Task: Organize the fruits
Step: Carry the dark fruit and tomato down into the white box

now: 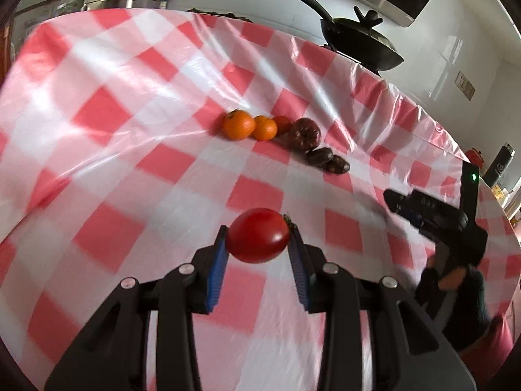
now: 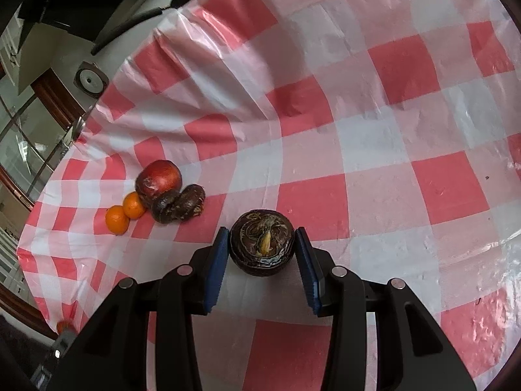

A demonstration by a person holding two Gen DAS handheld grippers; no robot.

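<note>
- Both jaws pinch fruit: left gripper (image 1: 257,239) clamps a glossy red tomato (image 1: 258,235); right gripper (image 2: 262,247) clamps a dark brown wrinkled round fruit (image 2: 262,247).
- Grouped near the checked tablecloth's (image 1: 107,150) far edge: small orange tangerines (image 1: 238,124) beside dark fruits (image 1: 304,133).
- Judged remaining: both held pieces need placing.

Two fisheye cameras are each looking forward and steeply down along a gripper's fingers, riding close above a red-checked tablecloth (image 1: 107,176). Both are taking in the same cluster of oranges (image 1: 238,124) and dark fruits (image 2: 178,205) from opposite sides, at middle distance.
</note>
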